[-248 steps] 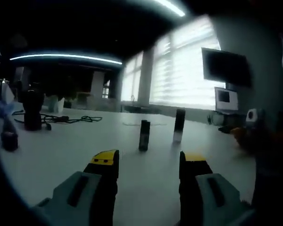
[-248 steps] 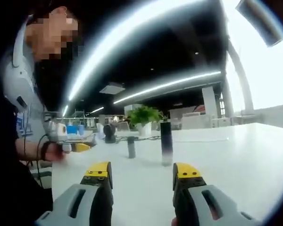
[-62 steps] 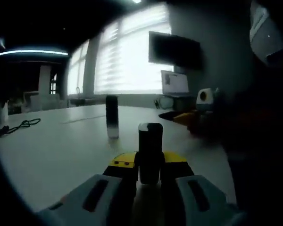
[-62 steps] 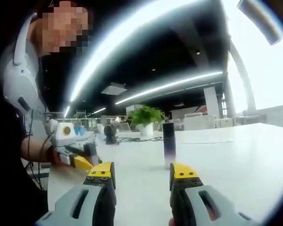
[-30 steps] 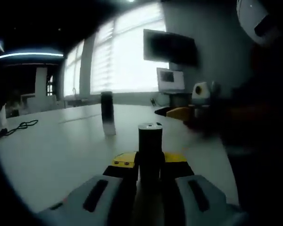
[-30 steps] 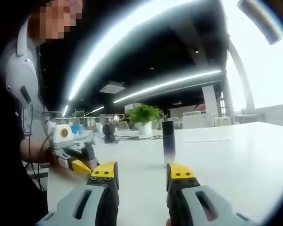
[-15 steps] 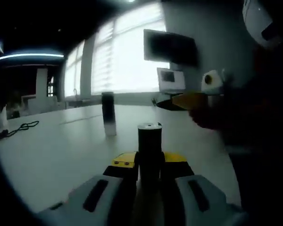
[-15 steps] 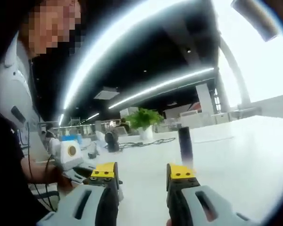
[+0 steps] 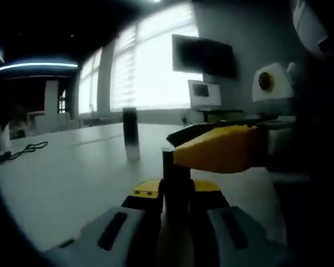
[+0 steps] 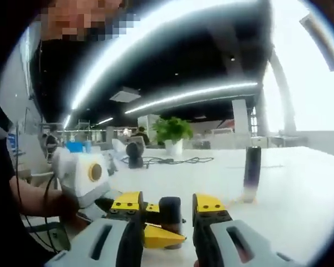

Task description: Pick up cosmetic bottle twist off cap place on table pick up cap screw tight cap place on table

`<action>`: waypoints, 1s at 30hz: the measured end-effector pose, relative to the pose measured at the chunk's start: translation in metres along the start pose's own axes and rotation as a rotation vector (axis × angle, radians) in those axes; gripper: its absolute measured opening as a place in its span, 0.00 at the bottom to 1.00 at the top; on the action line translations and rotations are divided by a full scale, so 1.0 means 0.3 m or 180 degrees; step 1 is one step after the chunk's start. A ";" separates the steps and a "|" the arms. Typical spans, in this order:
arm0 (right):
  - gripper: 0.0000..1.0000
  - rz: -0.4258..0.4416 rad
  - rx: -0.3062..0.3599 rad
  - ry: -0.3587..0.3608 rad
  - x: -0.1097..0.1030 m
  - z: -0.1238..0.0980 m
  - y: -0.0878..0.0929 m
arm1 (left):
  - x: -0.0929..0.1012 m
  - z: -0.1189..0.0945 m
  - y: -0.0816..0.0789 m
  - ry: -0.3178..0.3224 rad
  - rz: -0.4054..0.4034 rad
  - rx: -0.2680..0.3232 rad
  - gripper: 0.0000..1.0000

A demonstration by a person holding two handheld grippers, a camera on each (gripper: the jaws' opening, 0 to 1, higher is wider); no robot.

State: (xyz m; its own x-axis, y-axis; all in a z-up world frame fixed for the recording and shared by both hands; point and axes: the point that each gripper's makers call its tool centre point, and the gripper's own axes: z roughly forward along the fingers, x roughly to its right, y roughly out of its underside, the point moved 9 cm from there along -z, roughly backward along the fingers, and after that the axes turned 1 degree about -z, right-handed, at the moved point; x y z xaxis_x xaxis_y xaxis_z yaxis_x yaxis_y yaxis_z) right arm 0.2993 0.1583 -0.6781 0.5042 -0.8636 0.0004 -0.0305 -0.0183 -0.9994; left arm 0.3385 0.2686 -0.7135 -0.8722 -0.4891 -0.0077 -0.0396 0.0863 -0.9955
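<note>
A dark cosmetic bottle [image 9: 175, 186] stands upright between the jaws of my left gripper [image 9: 176, 194], which is shut on its body. My right gripper [image 9: 181, 146] comes in from the right at the height of the bottle's top, and its yellow jaw hides the cap. In the right gripper view the black cap [image 10: 170, 211] sits between the jaws of my right gripper [image 10: 168, 203]. These are open, with a small gap on each side. Below the cap, my left gripper [image 10: 158, 225] holds the bottle.
A second tall dark bottle [image 9: 131, 134] [image 10: 251, 167] stands on the white table [image 9: 61, 172]. At the far side are a potted plant [image 10: 172, 130], a black round object [image 10: 134, 153] and cables [image 9: 22, 149]. A person's arm [image 10: 33, 200] is at the left.
My right gripper has moved in on the held bottle and now has its jaws on either side of the cap. My left gripper has kept still with the bottle in it.
</note>
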 end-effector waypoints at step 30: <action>0.11 -0.0005 -0.0139 0.0119 0.015 0.050 0.011 | -0.002 0.004 0.002 0.0006 -0.0015 -0.0042 0.07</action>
State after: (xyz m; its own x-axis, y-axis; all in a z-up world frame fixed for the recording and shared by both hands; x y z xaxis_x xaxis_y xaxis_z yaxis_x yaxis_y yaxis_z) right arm 0.3146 0.1619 -0.6819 0.4717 -0.8817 0.0042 -0.0678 -0.0410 -0.9969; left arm 0.3397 0.2679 -0.7142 -0.8730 -0.4878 -0.0027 -0.0503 0.0954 -0.9942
